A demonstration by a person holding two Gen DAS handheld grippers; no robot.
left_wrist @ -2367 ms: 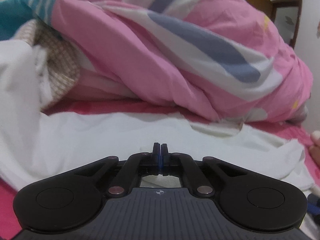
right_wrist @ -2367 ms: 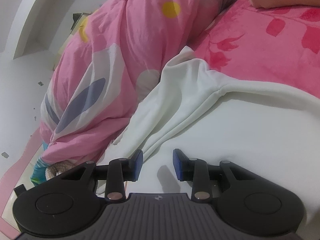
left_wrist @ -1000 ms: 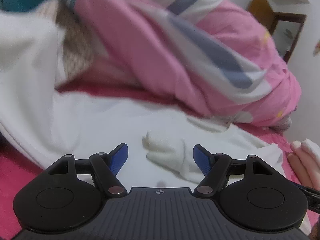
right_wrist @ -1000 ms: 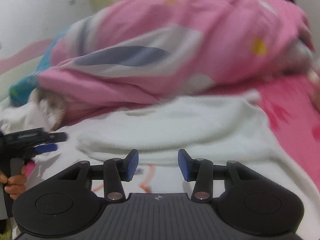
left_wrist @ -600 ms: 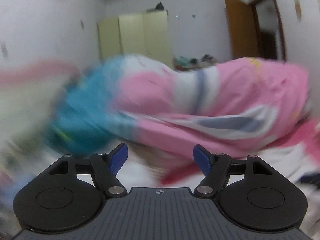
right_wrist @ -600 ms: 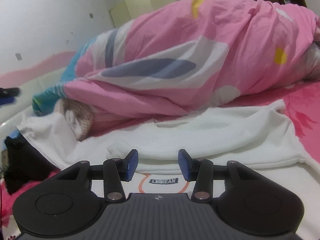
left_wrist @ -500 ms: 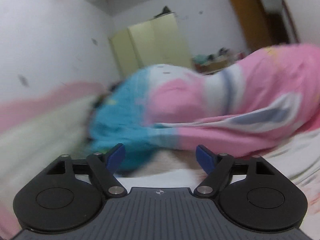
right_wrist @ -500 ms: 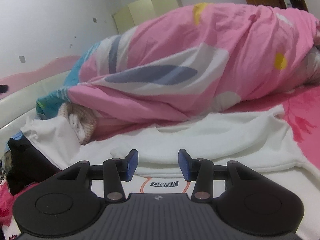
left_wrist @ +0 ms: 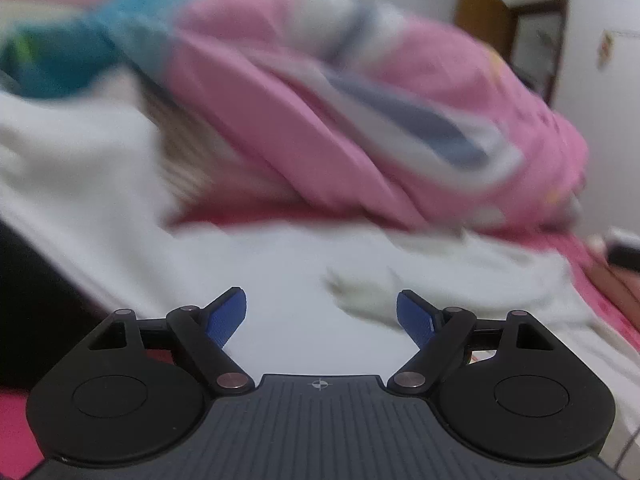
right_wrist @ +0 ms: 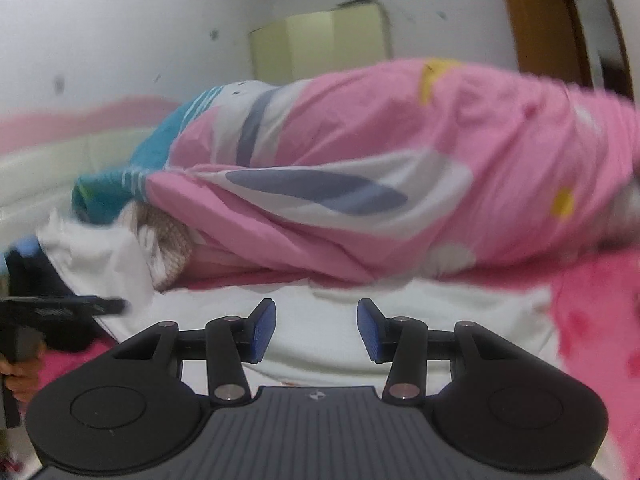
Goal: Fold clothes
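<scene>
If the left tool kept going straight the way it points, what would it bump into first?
Probably the white garment spread on the bed just ahead of the left tool; the pink duvet lies further behind, though blur makes depth uncertain.

The shirt [right_wrist: 332, 300] spread on the bed is plain white, and the bed sheet [right_wrist: 592, 312] under it is hot pink with darker pink blotches. Behind it there's a bunched-up quilt [right_wrist: 360, 168] that's mostly pink with white and slate-blue swooshes, a few yellow spots, and a teal end with thin white stripes. Both sets of tongs are black with bright blue pads [left_wrist: 228, 316], and the wardrobe [right_wrist: 320, 44] at the back is pale yellow-green.
</scene>
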